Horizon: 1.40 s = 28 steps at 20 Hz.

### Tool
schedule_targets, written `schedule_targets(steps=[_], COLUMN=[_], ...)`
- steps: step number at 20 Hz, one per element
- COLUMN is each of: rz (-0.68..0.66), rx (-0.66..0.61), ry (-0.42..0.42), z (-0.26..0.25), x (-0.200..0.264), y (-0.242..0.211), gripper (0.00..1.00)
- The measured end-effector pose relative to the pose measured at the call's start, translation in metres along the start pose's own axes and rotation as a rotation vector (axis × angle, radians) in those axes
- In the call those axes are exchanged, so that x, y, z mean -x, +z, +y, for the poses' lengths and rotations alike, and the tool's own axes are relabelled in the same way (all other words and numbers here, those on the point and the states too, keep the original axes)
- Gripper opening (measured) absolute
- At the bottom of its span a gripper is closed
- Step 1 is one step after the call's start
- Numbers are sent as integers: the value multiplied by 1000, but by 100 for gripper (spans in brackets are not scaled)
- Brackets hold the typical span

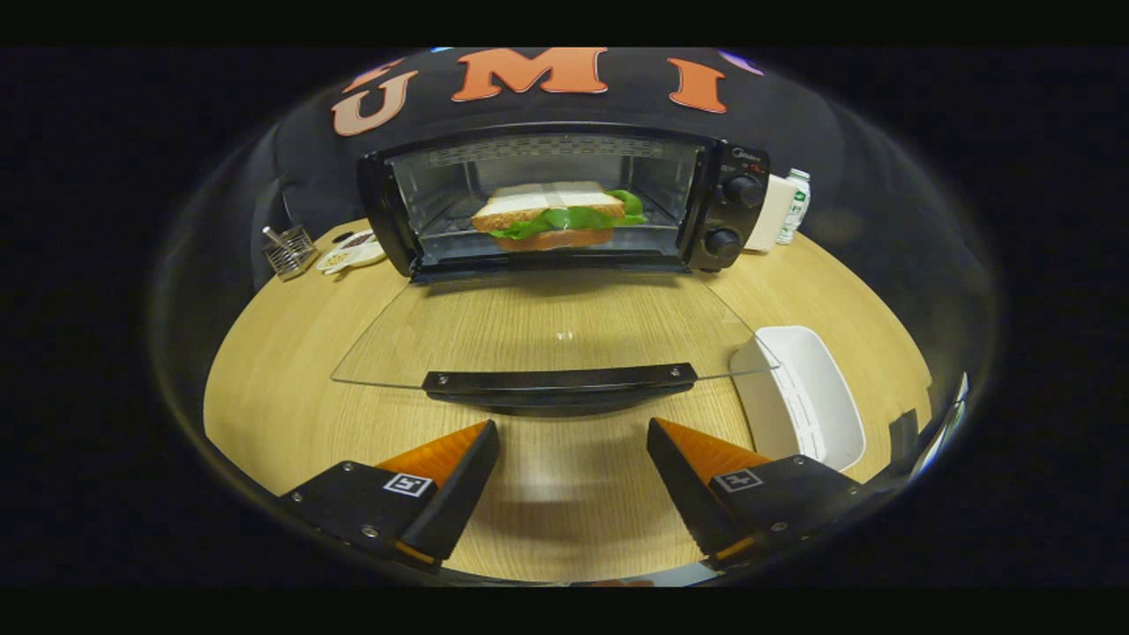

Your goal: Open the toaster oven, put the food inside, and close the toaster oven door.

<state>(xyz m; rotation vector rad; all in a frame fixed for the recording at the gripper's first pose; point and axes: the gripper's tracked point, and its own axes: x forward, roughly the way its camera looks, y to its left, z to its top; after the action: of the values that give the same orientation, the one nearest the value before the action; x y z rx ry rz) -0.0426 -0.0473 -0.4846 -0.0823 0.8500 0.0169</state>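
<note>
The round wooden worktop (291, 397) carries the toaster oven (564, 198) at its far side, against the booth wall. Its glass door (547, 331) lies folded fully down toward the camera, with the dark door handle (558, 381) along the near edge. The sandwich (556, 216), bread with green lettuce, sits inside on the rack, so the opening and loading steps look done and only the closing remains. An empty white tray (807, 397) rests on the worktop just right of the door. The gripper (573, 463) hangs just short of the handle, its fingers spread wide apart and holding nothing. The next move, as I judge it, calls for getting under or onto the handle and swinging the door up until it shuts. A small wire rack (289, 250) and a saucer (353, 251) stand left of the oven.
</note>
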Motion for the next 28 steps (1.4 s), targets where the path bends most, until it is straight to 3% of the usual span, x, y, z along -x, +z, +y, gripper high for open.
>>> schedule_targets(steps=[9,15,20,28], rz=[-37,-78,-155,-210], rx=[21,-21,10,51], ry=[32,71,54,49], z=[-2,-4,-2,6], x=[-12,-4,-3,-12], y=[21,79,137,181], gripper=[100,100,100,100])
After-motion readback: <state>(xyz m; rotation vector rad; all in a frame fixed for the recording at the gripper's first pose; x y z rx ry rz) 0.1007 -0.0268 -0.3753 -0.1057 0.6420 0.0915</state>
